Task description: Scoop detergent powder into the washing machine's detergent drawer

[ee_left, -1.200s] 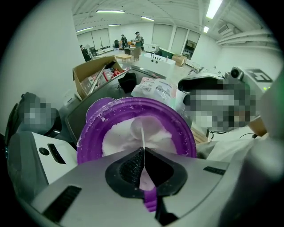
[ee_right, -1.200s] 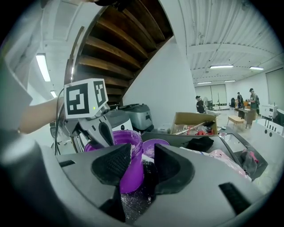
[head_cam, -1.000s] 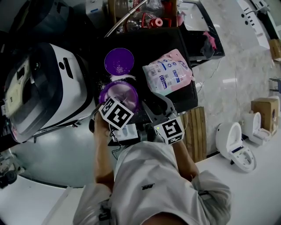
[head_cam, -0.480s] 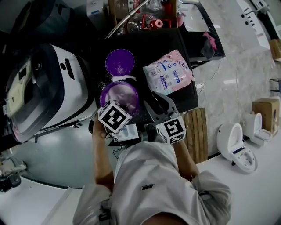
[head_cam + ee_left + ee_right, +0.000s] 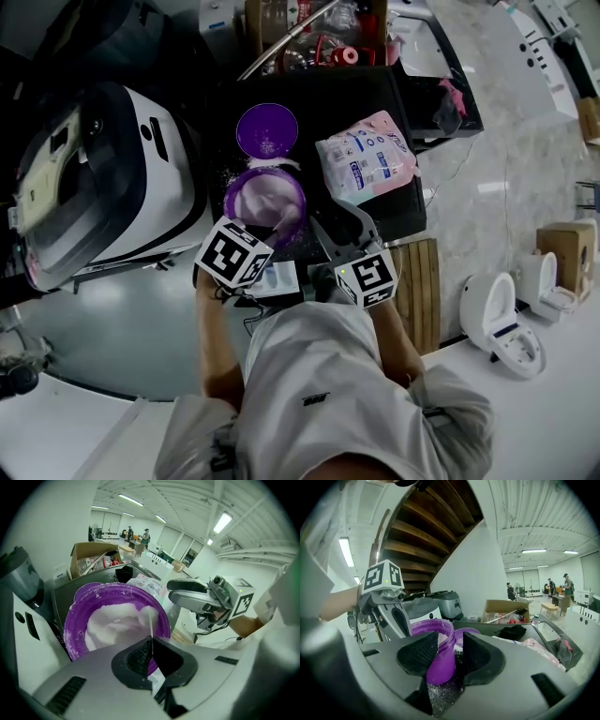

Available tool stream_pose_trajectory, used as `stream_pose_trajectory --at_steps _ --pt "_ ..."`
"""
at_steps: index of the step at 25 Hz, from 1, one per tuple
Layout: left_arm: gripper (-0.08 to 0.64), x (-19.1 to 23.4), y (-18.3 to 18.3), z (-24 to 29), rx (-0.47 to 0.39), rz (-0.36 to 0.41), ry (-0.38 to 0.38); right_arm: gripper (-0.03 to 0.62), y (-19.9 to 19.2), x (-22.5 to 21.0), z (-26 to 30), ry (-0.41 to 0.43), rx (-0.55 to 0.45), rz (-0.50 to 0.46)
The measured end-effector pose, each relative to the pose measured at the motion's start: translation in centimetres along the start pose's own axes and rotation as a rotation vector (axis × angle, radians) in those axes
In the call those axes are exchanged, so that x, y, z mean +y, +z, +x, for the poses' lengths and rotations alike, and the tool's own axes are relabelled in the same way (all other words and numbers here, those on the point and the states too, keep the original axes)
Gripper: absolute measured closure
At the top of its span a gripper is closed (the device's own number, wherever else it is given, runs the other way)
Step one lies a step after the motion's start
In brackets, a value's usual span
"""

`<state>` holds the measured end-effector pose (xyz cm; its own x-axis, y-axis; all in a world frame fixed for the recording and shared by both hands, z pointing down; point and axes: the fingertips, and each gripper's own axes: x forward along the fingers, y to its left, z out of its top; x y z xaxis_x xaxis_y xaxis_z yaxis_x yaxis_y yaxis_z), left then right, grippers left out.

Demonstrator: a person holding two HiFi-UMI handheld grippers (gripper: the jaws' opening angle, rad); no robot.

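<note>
We look down on a black counter (image 5: 349, 94) in a large, bright hall, with a white washing machine (image 5: 112, 187) standing just to its left. On the counter sits an open purple tub (image 5: 231, 201), filled well up with white detergent powder (image 5: 112, 625). Its purple lid (image 5: 267, 129) lies just beyond it, and loose grains are scattered around both. A pink detergent bag (image 5: 366, 157) lies flat to the right of the tub, near it but apart. The left tool (image 5: 151, 639) hangs over the tub's near rim with its jaws pressed together on the thin white handle of a scoop (image 5: 150, 623). We see the scoop edge-on, with its far end down at the powder. The right tool (image 5: 450, 639) is at the tub's right side, level with its wall. Its jaws stand a narrow gap apart with nothing between them, and the tub lies just ahead of them and a little toward the left jaw. Powder dust speckles the right tool's body below the jaws.
</note>
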<state>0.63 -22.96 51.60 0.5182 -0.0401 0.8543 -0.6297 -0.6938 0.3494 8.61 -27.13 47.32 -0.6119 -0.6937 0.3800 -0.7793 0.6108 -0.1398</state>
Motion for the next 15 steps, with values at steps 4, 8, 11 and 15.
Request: stream_pose_trajectory --at_steps 4,8,11,15 --pt "0.545 0.1 -0.5 -0.8 -0.09 -0.067 -0.021 0.428 -0.2 1.1 -0.1 0.003 0.004 -0.01" --pt "0.545 0.1 -0.6 -1.6 -0.186 -0.134 -0.051 0.428 -0.2 2.1 0.0 0.01 0.004 -0.02" --pt "0.545 0.1 -1.0 -2.0 -0.242 -0.173 -0.062 0.428 -0.3 3.0 0.0 0.014 0.009 -0.029" --pt "0.545 0.2 -1.3 -2.5 -0.315 -0.191 -0.051 0.428 -0.5 4.1 0.0 0.016 0.014 -0.041"
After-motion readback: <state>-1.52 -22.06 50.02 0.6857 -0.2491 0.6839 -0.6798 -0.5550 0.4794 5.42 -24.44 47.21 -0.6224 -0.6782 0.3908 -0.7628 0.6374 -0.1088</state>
